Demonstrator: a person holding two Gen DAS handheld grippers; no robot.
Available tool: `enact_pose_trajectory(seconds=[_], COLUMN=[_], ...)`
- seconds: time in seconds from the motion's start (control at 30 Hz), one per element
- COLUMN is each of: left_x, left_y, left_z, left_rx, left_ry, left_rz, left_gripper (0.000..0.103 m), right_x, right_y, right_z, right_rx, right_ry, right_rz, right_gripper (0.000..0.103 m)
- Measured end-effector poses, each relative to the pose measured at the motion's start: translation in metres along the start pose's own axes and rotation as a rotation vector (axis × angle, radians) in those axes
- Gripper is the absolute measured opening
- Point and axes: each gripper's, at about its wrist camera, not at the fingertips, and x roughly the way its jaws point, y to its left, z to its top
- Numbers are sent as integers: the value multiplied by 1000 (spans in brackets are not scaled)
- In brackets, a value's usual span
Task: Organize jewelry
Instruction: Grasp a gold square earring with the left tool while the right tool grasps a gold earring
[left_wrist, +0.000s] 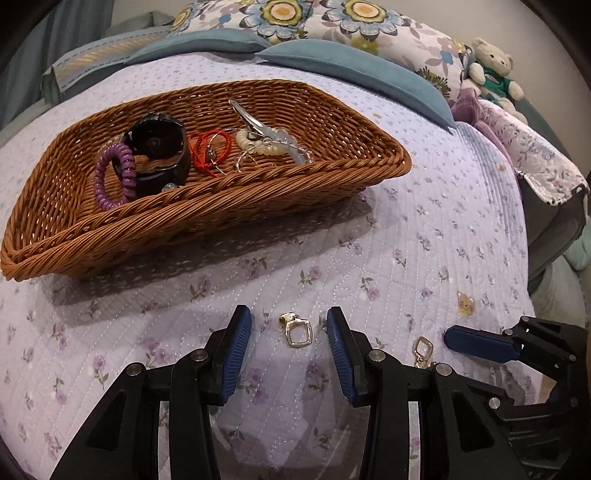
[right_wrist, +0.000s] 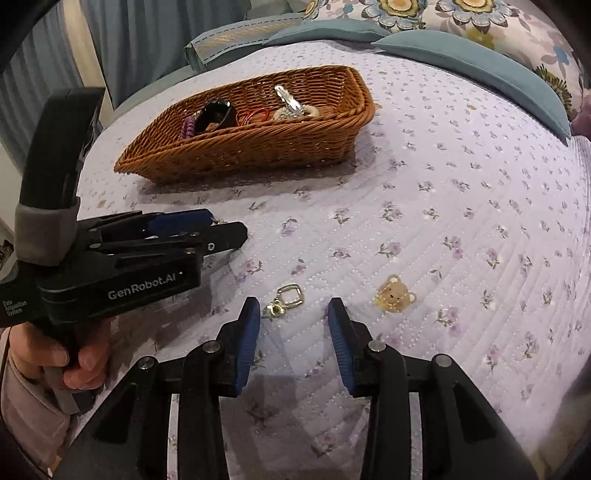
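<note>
A gold square earring (left_wrist: 295, 330) lies on the lilac quilt between the pads of my left gripper (left_wrist: 288, 314), which is open and not touching it. A second gold earring (right_wrist: 286, 299) lies just ahead of the left fingertip of my right gripper (right_wrist: 293, 310), also open. A small amber bear charm (right_wrist: 393, 295) rests to its right. The wicker basket (left_wrist: 258, 181) beyond holds a purple coil hair tie (left_wrist: 110, 177), a black bangle (left_wrist: 159, 147), red cord loops (left_wrist: 208, 149) and a silver clip (left_wrist: 251, 120). Each gripper shows in the other's view: the right gripper (left_wrist: 458, 338), the left gripper (right_wrist: 225, 226).
The quilt (right_wrist: 461, 192) covers a bed with teal cushions (left_wrist: 351, 70) and floral pillows at the back. A teddy bear (left_wrist: 495, 70) sits at the far right. A person's hand (right_wrist: 74, 358) holds the left gripper's handle. The bed edge drops off at the right.
</note>
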Motion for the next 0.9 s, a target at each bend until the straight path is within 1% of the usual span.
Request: enact_pose_trajectory(seconds=[0.17, 0.27, 0.33, 0.37, 0.4, 0.43, 0.5, 0.53, 0.67, 0.77, 0.9], left_x=[3, 4, 4, 4, 4, 4, 4, 4, 1, -6, -26], left_y=[-1, -3, 0, 2, 2, 1, -1, -2, -5, -7, -7], left_z=[1, 2, 2, 3, 2, 2, 2, 2, 0, -3, -10], left_rx=[9, 17, 4, -4, -4, -3, 8, 13, 28, 30, 16], left_ry=[-2, -1, -2, -3, -4, -5, -5, -5, -14, -31, -67], left_rz=[-1, -6, -26, -33, -30, -24, -20, -19, -4, 7, -5], left_gripper=[44, 43, 43, 41, 36, 33, 22, 19, 19, 19, 19], right_x=[5, 9, 10, 10, 10, 11, 9, 9, 5, -1, -14], right_y=[7, 14, 18, 19, 18, 18, 16, 16, 14, 12, 7], right_z=[1, 1, 0, 0, -1, -1, -1, -1, -3, -5, -7], right_rx=[-24, -52, -71, -74, -75, -73, -65, -63, -61, -51, -39], right_ry=[9, 12, 9, 6, 6, 6, 2, -1, -12, -29, -66], right_rz=[-14, -48, -81, -85, -77, -73, -64, -60, -39, -6, 44], right_gripper=[44, 42, 34, 24, 21, 21, 21, 21, 21, 20, 20])
